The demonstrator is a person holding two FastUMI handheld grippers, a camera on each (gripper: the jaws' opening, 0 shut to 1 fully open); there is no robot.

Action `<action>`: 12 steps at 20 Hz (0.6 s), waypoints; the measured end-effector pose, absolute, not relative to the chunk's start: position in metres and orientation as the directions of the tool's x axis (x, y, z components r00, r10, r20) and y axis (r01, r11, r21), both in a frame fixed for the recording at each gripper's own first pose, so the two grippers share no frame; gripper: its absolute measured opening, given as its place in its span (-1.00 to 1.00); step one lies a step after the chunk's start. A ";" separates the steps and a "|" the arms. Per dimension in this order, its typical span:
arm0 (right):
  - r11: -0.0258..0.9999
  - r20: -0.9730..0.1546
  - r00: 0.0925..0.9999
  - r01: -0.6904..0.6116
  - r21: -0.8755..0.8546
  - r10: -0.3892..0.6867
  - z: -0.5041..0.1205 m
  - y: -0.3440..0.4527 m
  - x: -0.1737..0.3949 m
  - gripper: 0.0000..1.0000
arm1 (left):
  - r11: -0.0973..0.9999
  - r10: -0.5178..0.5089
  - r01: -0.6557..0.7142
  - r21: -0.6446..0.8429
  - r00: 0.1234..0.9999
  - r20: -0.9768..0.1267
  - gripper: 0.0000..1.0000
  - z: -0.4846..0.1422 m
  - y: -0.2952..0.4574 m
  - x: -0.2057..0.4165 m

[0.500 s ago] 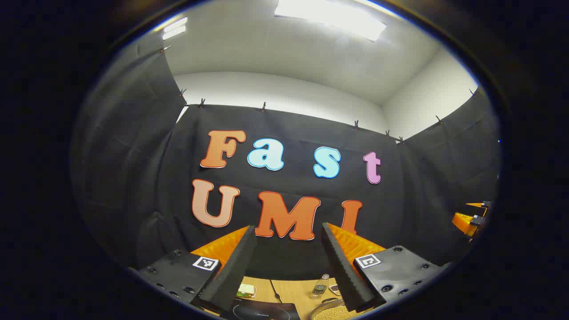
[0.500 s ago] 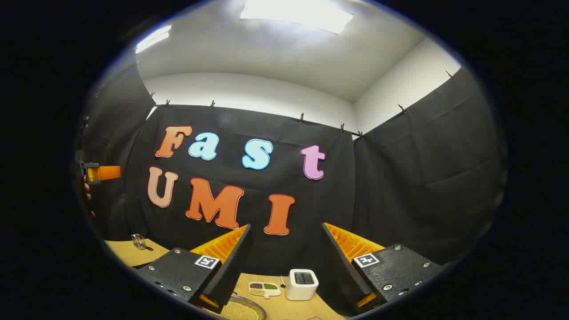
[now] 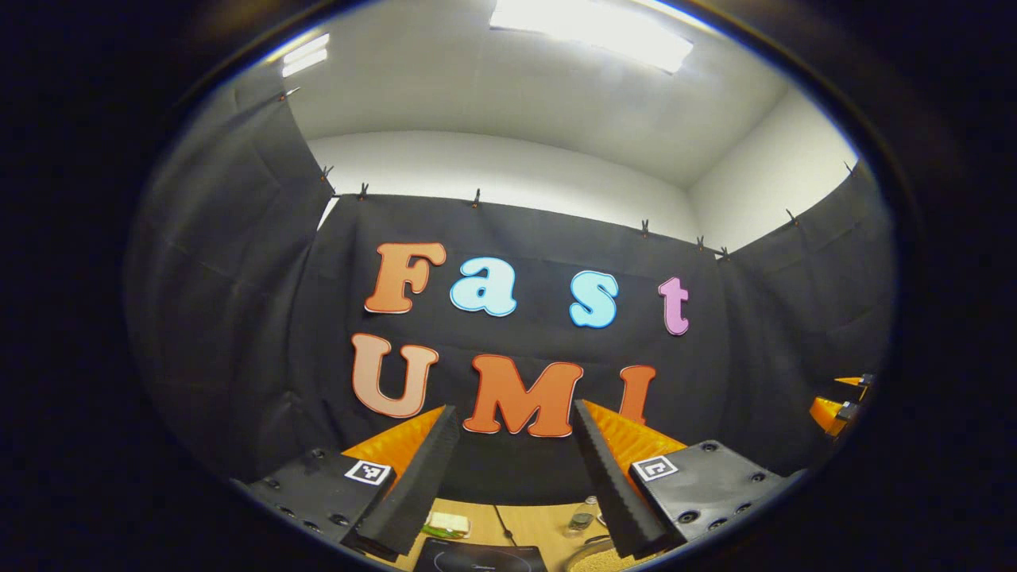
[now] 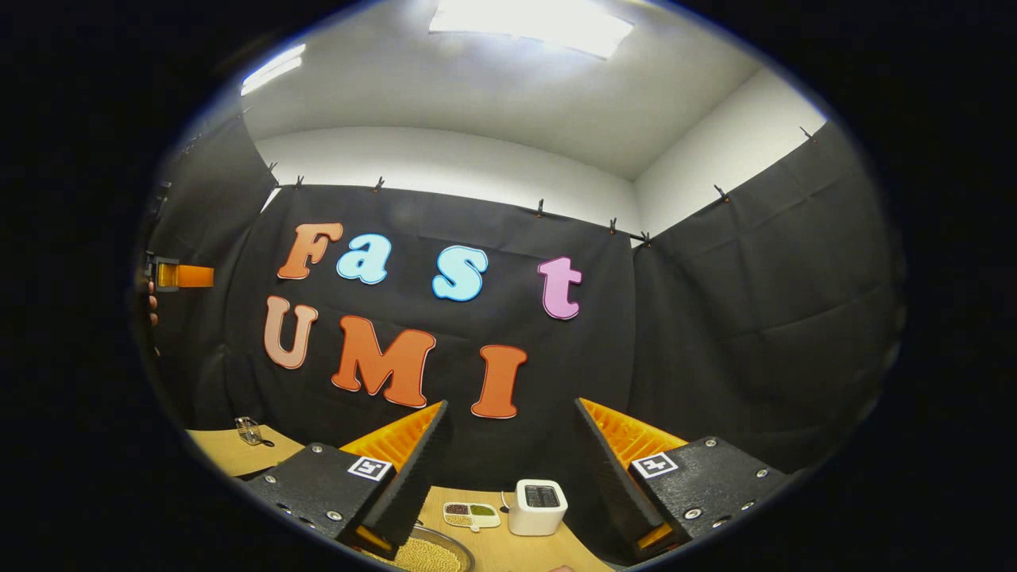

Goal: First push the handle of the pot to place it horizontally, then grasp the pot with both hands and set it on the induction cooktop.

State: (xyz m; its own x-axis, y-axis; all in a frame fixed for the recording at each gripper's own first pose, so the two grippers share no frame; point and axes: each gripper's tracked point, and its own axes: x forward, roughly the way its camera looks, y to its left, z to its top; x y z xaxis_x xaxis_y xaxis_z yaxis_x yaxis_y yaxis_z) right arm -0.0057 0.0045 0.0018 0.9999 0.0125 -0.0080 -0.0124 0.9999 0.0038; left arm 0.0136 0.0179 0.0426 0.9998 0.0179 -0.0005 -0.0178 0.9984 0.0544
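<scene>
Bright ceiling panel [image 3: 592,32] glaring overhead, sharp focus, strong fisheye bending at edges, dim rim

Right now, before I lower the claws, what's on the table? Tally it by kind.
Pot: 1
Cooktop: 1
Bottle: 1
Divided dish: 1
White box: 1
Wire item: 1
White-green pad: 1
Total: 7

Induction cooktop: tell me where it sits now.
In the left gripper view the induction cooktop lies on the table at the bottom edge, left of the pot.
</scene>
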 end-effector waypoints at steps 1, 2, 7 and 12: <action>1.000 -0.002 1.000 -0.018 0.005 0.018 0.004 0.006 -0.006 0.88 | 0.998 0.004 -0.004 0.055 1.000 -0.009 0.94 0.040 0.012 0.012; 1.000 0.004 1.000 -0.020 0.006 0.020 0.006 0.007 -0.007 0.88 | 0.999 -0.015 0.016 0.047 1.000 -0.018 0.96 0.039 0.005 0.009; 0.999 -0.004 0.999 -0.038 -0.009 0.037 0.002 0.023 -0.004 0.88 | 1.000 0.005 -0.005 -0.030 1.000 -0.016 0.96 0.050 0.024 0.010; 0.999 -0.011 0.999 -0.049 -0.008 0.049 0.011 0.028 -0.020 0.89 | 0.991 0.045 -0.048 -0.121 0.999 -0.026 0.91 0.062 0.054 0.001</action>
State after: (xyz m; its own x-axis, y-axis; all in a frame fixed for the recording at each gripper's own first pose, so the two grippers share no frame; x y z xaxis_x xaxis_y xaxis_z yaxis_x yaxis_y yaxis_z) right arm -0.0199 0.0278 0.0107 0.9987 0.0490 -0.0111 -0.0491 0.9988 -0.0077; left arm 0.0012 0.0544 0.0624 0.9986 0.0454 -0.0261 -0.0483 0.9914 -0.1213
